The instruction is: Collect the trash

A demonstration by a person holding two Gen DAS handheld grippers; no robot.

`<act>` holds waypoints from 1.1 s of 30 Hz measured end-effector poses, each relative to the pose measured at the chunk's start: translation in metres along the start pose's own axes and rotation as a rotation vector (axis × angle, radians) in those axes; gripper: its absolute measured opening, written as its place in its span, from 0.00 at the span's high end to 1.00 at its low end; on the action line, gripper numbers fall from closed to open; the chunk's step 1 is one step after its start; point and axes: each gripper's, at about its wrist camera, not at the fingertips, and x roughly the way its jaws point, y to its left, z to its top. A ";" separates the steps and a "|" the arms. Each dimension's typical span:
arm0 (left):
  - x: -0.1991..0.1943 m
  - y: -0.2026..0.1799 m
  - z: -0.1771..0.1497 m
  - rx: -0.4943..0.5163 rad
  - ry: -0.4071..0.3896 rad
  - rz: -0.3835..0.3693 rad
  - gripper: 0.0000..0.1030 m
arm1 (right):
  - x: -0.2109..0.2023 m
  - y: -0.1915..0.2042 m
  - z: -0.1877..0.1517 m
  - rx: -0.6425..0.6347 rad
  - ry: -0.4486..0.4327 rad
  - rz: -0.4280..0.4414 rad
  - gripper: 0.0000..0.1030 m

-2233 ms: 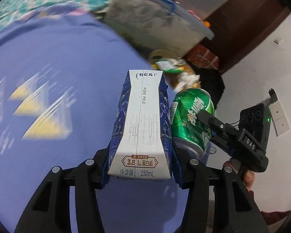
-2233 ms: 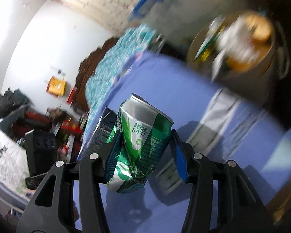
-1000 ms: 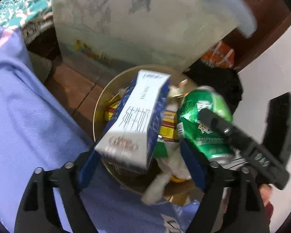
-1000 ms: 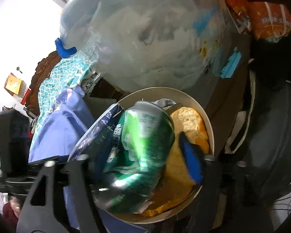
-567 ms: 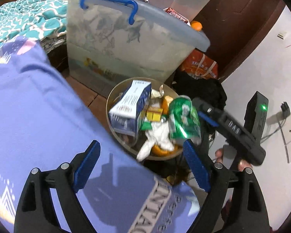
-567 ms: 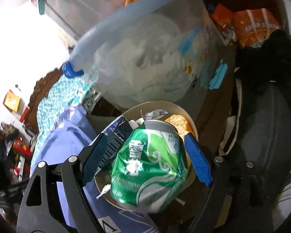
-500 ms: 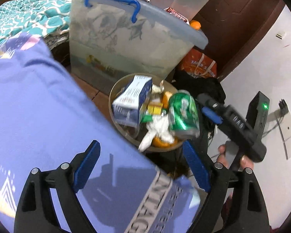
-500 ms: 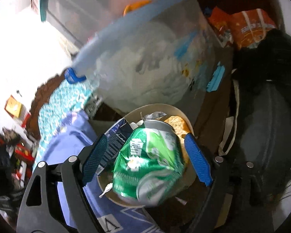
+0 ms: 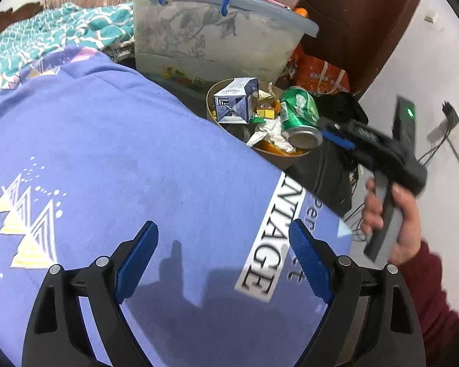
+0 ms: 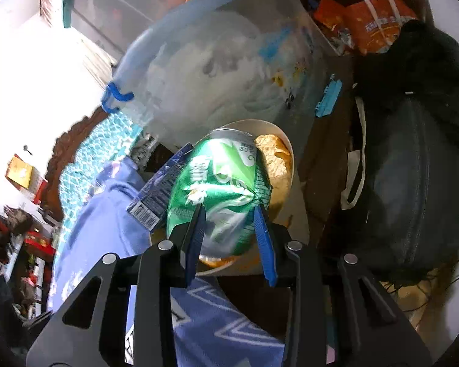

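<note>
Bed cover: a large purple cloth with yellow triangles and white printed letters filled most of the left wrist view; in the right wrist view only a strip of it showed at the lower left.
Storage box: a clear plastic box with a blue handle stood behind the bin; the right wrist view showed it much closer and blurred, with a blue clip on its side.
Black bag: only the right wrist view showed it well, beside the bin.
Trash bin: a round tan bin on the floor, filled with papers and wrappers.
Left gripper: its blue pads stood wide apart over the purple cloth, nothing between them.
Right gripper: its jaws were closing, and the can lay beyond the tips, not pressed by the pads.
Hand: seen only from the left wrist, around the right tool's handle, with a dark red sleeve.
Green can: crushed, lying in the bin at its right edge.
Milk carton: blue and white, in the bin's left part; from the right wrist half hidden behind the can.
Hard to tell: the bin's lower contents, covered by the can.
</note>
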 end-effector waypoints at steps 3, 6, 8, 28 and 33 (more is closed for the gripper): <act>-0.015 -0.001 -0.010 0.021 -0.031 0.036 0.19 | -0.009 0.008 -0.002 -0.007 -0.016 0.000 0.58; -0.029 0.003 -0.019 0.016 -0.052 0.062 0.14 | -0.030 0.014 -0.009 -0.016 -0.069 -0.027 0.37; -0.036 0.005 -0.024 0.009 -0.066 0.073 0.13 | -0.042 0.020 -0.013 -0.029 -0.082 -0.032 0.37; -0.125 0.024 -0.093 -0.041 -0.219 0.196 0.08 | -0.126 0.129 -0.154 -0.136 -0.064 -0.005 0.32; -0.138 0.032 -0.107 -0.051 -0.236 0.247 0.08 | -0.132 0.142 -0.170 -0.111 -0.065 -0.006 0.27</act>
